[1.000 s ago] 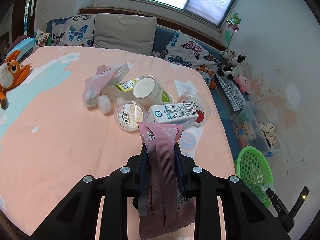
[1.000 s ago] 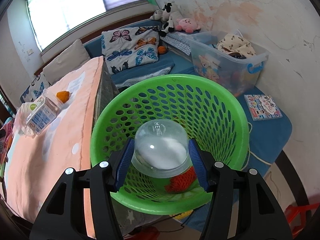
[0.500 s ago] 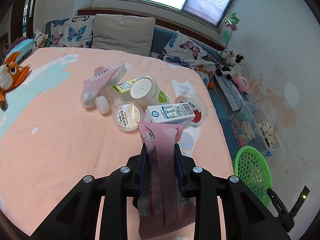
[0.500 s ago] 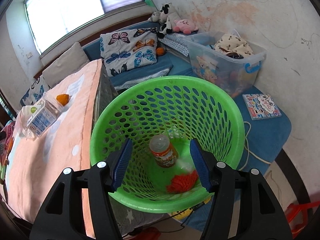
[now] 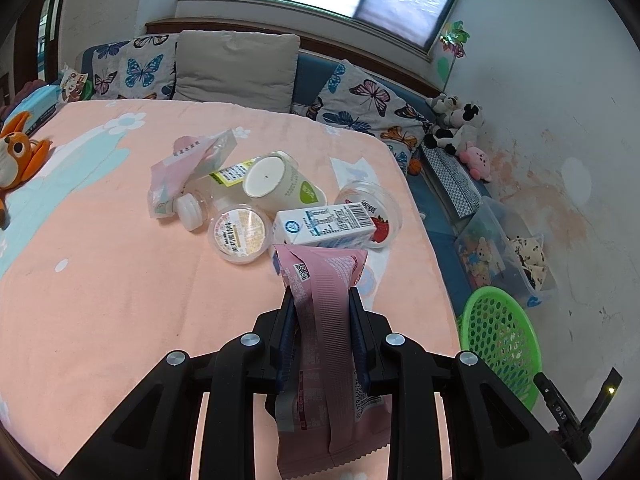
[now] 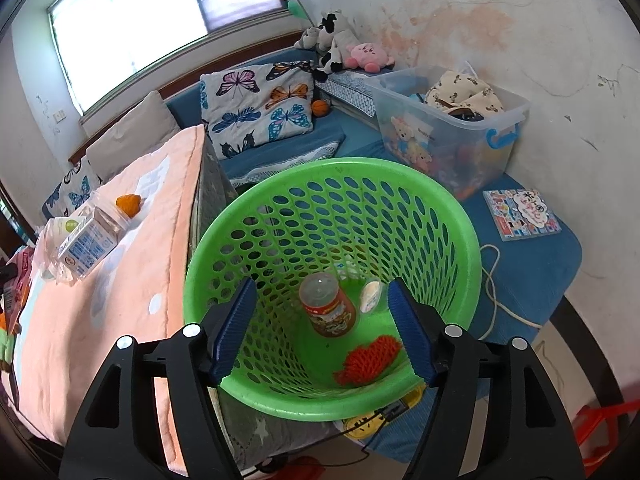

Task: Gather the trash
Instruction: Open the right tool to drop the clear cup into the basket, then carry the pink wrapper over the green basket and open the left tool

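Ahead of my left gripper [image 5: 320,300], the milk carton [image 5: 326,224] and cups crowd mid-frame, bare blanket [image 5: 100,300] lies open lower left, while my right gripper's [image 6: 322,312] spread jaws face the basket's [image 6: 460,216] unobstructed mouth.

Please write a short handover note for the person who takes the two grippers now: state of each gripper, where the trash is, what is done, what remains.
Left gripper: shut on pink wrapper, above the table.
Right gripper: open, empty, over the green basket.
Done: jar, clear cup and red net lie in the basket.
Left: drop the wrapper; then milk carton, paper cup, pudding cup, strawberry cup, bottle, pink bag.
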### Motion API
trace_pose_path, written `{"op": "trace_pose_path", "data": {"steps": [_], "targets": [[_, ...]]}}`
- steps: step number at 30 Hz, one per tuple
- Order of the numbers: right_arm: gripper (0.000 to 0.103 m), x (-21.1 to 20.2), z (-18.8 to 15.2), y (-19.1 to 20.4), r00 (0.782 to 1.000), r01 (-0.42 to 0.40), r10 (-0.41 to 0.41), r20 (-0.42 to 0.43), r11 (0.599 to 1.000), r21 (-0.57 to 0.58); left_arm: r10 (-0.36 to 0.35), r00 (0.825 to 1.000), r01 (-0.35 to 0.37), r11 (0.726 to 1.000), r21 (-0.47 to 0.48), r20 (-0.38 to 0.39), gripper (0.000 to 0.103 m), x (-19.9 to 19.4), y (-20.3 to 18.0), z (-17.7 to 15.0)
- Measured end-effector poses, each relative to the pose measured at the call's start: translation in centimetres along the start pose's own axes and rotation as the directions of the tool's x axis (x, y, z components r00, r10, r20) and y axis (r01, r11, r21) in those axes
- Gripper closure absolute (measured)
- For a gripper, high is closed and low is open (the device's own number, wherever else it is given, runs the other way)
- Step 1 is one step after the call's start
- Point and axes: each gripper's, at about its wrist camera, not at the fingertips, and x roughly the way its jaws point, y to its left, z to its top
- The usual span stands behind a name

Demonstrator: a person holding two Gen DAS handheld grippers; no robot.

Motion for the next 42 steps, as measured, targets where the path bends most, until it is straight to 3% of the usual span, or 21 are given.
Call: {"op": "trace_pose_path", "data": {"steps": [26,42], "targets": [[0.032,-3.0,-0.7,-1.2,0.999,0.012,-0.012,0.043,1.000,0.002,-0.072,0.997,0.075,0.990,0.118,-0.034,0.078,1.0,-6.3,-0.8],[0.028,-4.0,-1.4,-2.0,0.998,0.020,-0.019,0.053,1.000,-0.007,-0.155,0.978,0.187,0.950,0.249,-0.140,0.078,4.3,-14.3,-2.3]]}}
